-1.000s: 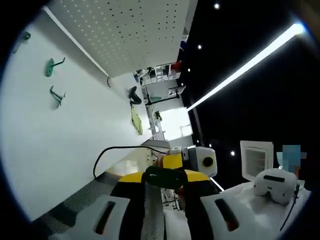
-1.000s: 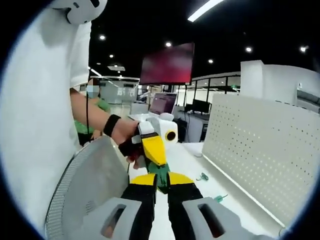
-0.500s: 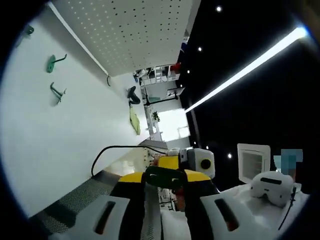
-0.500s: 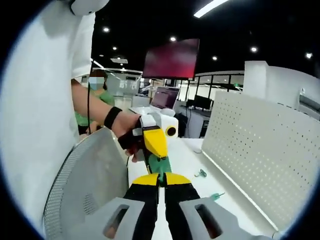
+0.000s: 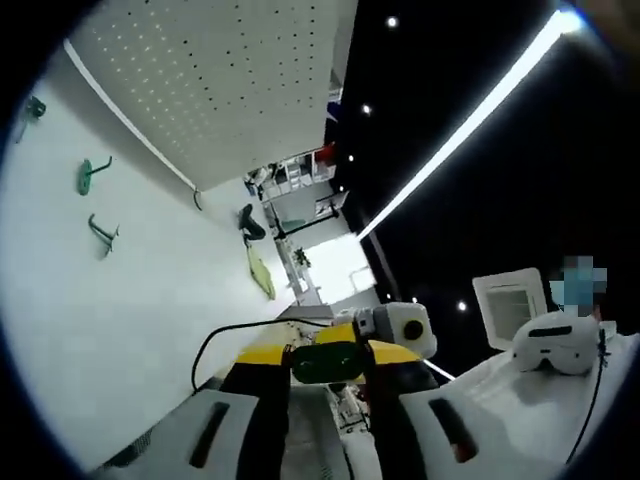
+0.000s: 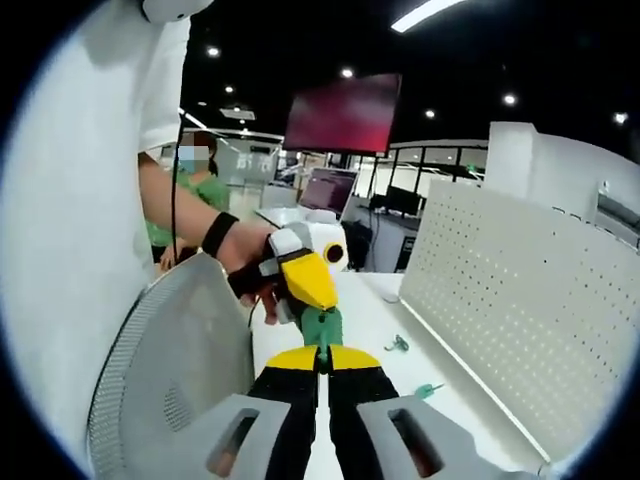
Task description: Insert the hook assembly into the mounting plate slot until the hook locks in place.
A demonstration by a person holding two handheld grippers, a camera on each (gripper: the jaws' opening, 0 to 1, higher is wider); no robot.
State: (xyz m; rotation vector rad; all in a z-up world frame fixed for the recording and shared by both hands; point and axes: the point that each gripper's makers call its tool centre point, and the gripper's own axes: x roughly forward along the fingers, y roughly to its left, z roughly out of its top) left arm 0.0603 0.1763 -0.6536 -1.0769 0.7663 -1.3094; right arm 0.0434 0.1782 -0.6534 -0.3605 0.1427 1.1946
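Note:
A small green plastic part (image 5: 325, 362) sits crosswise between the yellow-tipped jaws of my left gripper (image 5: 328, 352), which is shut on it. In the right gripper view the same green part (image 6: 322, 327) stands upright, pinched from below by my right gripper (image 6: 321, 356), also shut. From above, the left gripper (image 6: 305, 284), held by a hand (image 6: 246, 275), clamps it too. I cannot tell hook from plate inside the green part. The right gripper (image 5: 396, 330) shows just behind the part in the left gripper view.
A white pegboard (image 6: 510, 300) stands along the white table (image 6: 375, 320). Loose green hooks (image 6: 398, 343) (image 5: 93, 172) lie on the table beside it. A grey mesh chair back (image 6: 170, 370) is at left. A black cable (image 5: 212, 340) loops near the left jaws.
Both views have shifted a little with the hands. The two grippers stay shut on the green part, and slightly more of it shows between them now.

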